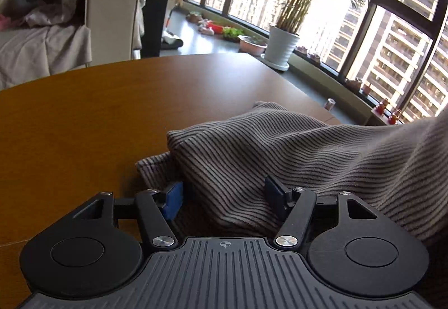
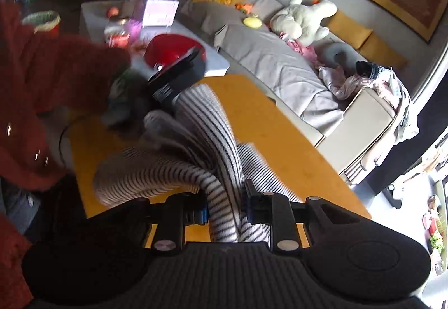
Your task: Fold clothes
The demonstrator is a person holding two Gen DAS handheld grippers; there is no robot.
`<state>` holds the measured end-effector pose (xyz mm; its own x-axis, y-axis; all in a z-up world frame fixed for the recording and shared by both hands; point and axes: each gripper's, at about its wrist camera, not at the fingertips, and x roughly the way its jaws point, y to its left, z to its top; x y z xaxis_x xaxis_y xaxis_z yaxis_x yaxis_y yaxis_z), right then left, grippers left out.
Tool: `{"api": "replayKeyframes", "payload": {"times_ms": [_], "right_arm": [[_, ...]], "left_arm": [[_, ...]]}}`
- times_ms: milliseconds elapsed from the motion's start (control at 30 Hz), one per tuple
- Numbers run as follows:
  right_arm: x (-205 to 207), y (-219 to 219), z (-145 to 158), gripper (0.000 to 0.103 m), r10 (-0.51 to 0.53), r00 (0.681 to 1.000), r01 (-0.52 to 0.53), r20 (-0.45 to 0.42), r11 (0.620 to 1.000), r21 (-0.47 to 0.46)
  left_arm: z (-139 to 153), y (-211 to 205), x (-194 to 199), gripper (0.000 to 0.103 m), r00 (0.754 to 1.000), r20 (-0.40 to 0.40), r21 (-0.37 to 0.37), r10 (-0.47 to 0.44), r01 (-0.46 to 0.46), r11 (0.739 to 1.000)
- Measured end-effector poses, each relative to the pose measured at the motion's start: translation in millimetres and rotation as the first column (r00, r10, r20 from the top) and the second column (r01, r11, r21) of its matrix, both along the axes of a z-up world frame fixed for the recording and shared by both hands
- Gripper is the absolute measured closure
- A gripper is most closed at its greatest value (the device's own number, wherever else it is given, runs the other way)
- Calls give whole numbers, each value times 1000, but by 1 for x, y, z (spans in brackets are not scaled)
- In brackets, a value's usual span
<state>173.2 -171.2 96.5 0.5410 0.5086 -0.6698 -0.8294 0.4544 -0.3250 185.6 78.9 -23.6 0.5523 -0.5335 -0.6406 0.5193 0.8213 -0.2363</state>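
Right tool (image 2: 225,206) clamps the striped garment (image 2: 212,146) (bunched); left tool (image 1: 222,197) straddles it, unclenched.

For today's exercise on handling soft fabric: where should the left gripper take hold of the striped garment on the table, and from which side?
Probably the near folded edge of the striped garment, from the table's bare side: there the layers bunch into a low ridge between the left gripper's fingers, while the right gripper already pinches another fold.

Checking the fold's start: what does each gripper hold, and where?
Right gripper pinches a bunched fold of the striped garment. Left gripper straddles its edge, pads not yet pressing.
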Motion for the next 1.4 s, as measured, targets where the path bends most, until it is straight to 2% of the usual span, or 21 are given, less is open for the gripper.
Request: {"api": "replayKeyframes", "payload": {"times_ms": [67, 133, 267, 333, 400, 467, 600, 667, 733, 867, 900, 933, 1033, 1100, 1200, 1300, 1400], "right_arm": [[36, 6, -1, 80, 3, 1000, -2, -27, 1000, 10], [70, 11, -14, 79, -16, 996, 19, -93, 999, 34], [133, 23, -65, 77, -30, 969, 45, -247, 998, 53], [151, 25, -89, 71, -55, 962, 66, -266, 997, 33], [165, 25, -104, 61, -87, 954, 106, -286, 993, 50], [169, 19, -104, 60, -104, 941, 140, -322, 986, 91], [160, 13, -101, 49, -136, 949, 170, -286, 981, 98], [156, 8, -94, 45, -155, 952, 191, -264, 975, 117], [151, 2, -85, 36, -183, 958, 216, -221, 967, 137], [138, -14, -66, 22, -268, 957, 283, -111, 944, 167], [135, -19, -62, 14, -295, 952, 306, -86, 935, 180], [133, -24, -57, 0, -326, 943, 333, -69, 921, 204], [133, -38, -52, 0, -389, 918, 395, -82, 876, 277], [138, -45, -59, 0, -424, 896, 443, -130, 843, 304], [158, -40, -88, 0, -519, 837, 548, -175, 801, 243], [174, -25, -133, 0, -610, 778, 625, -153, 777, 75], [170, -23, -140, 0, -620, 772, 634, -140, 766, 107]], "left_arm": [[-3, 1, -1, 36, 1000, 5, 7, -17, 17, 1000], [-5, 5, -3, 36, 1000, 8, 5, -30, 30, 1000], [-1, 17, -10, 42, 1000, 11, 6, -17, 17, 1000], [5, 31, -13, 42, 999, 31, 32, 34, -35, 999], [21, 47, -19, 41, 994, 70, 14, 82, -83, 996], [40, 59, -26, 40, 986, 119, -14, 114, -113, 994], [81, 58, -39, 36, 962, 249, -69, 109, -95, 993], [88, 34, -42, 36, 958, 284, -68, 47, -29, 997], [94, 9, -45, 35, 948, 318, -65, -15, 38, 997], [75, -32, -46, 32, 937, 325, 25, -126, 125, 992], [68, -38, -39, 32, 944, 304, 47, -125, 116, 992], [58, -42, -28, 32, 956, 272, 71, -107, 90, 993], [34, -41, -1, 33, 983, 182, 122, -8, -14, 992], [28, -34, 6, 32, 989, 149, 100, 16, -31, 995], [28, -29, 10, 32, 989, 146, 99, 24, -39, 994], [32, -24, 9, 32, 987, 156, 121, 34, -53, 991], [35, -20, 0, 32, 987, 153, 129, 43, -63, 990]]}}
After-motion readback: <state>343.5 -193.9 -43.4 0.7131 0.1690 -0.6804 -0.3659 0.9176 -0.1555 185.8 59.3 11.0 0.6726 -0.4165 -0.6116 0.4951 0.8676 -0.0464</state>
